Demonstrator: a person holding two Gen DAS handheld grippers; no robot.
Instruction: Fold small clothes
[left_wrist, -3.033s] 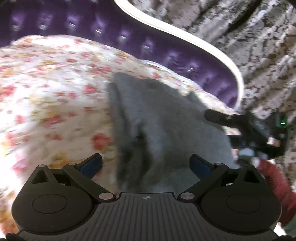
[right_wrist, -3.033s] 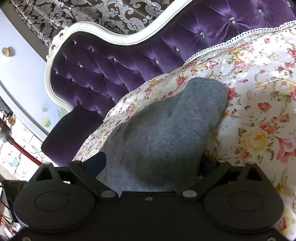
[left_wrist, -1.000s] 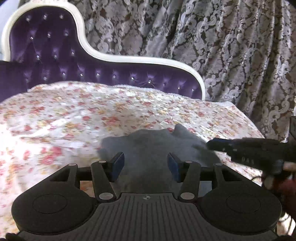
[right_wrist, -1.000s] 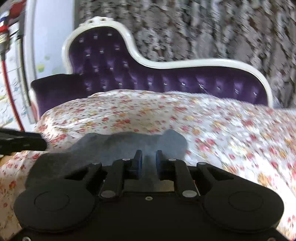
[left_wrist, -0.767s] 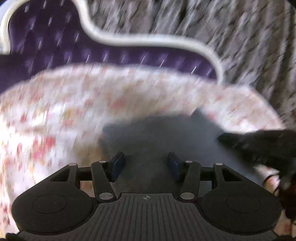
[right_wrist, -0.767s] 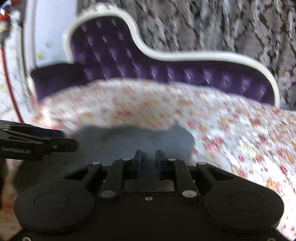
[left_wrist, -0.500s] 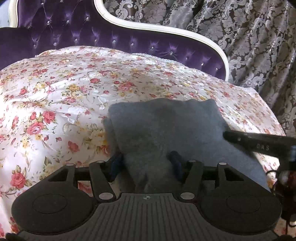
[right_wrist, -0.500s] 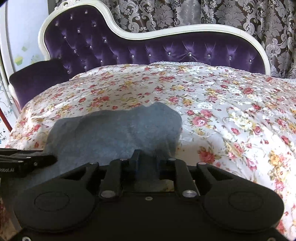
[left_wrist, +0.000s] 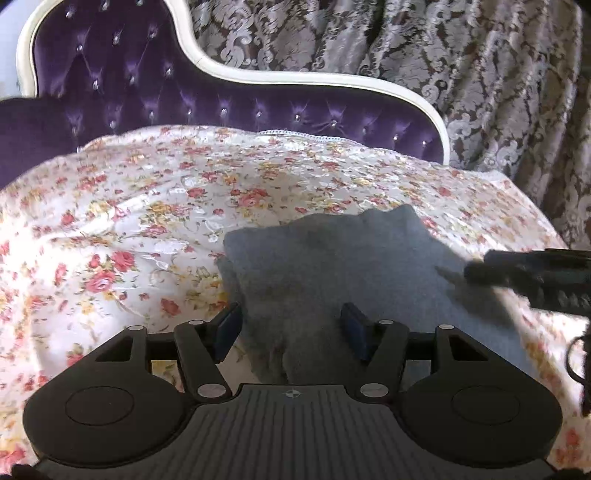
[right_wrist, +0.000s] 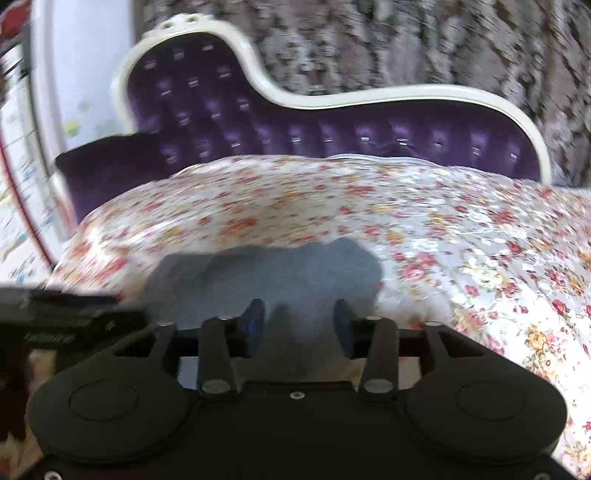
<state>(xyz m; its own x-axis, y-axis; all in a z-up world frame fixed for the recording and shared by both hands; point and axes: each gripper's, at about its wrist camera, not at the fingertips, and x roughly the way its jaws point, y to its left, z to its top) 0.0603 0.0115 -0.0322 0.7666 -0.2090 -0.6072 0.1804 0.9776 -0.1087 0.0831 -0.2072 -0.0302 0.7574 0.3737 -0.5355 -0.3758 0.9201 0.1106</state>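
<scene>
A small grey garment (left_wrist: 332, 266) lies folded flat on the floral bedspread (left_wrist: 129, 221). My left gripper (left_wrist: 291, 328) is open, its blue pads on either side of the garment's near left corner. My right gripper (right_wrist: 298, 323) is open over the garment's (right_wrist: 266, 277) near right edge, and the cloth lies flat between its pads. Each gripper shows in the other's view: the right one (left_wrist: 535, 277) at the right edge, the left one (right_wrist: 55, 314) at the left edge.
A purple tufted sofa back (left_wrist: 184, 99) with a white frame runs behind the bedspread. Patterned grey curtains (left_wrist: 443, 55) hang behind it. The bedspread (right_wrist: 480, 258) extends to the right of the garment.
Both grippers have opened and let go of the garment. The right gripper's jaws, shut half a second ago, now stand apart. The garment rests flat on the bedspread.
</scene>
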